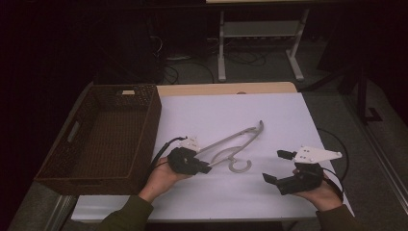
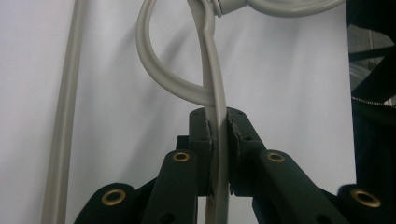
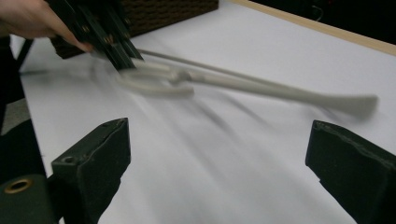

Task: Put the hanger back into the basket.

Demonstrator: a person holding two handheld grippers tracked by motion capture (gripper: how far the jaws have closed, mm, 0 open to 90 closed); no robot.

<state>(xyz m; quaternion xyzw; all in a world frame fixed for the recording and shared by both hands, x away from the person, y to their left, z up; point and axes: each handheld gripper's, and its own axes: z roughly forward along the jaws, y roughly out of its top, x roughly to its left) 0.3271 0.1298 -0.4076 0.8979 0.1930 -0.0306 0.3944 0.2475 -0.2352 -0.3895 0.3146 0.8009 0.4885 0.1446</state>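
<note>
We see the left hand-held gripper (image 1: 206,168) clamped on the grey plastic clothes hanger (image 1: 235,142), which stretches away ahead of it over the white tabletop (image 1: 269,113). The right hand-held gripper (image 1: 278,166), jaws wide apart, holds nothing. Beyond the left one sits a wicker basket (image 1: 144,130).

Up top, the high view looks forward and down over the white table (image 1: 269,115), basket (image 1: 103,137) at its left, floor beyond. The left gripper view sits tight in, peering along its black jaws at the grey hanger (image 2: 212,84) filling the frame against the tabletop. The right gripper view rides low, skimming across the table toward the left gripper (image 3: 116,56). All three views share that hanger and the white surface.
</note>
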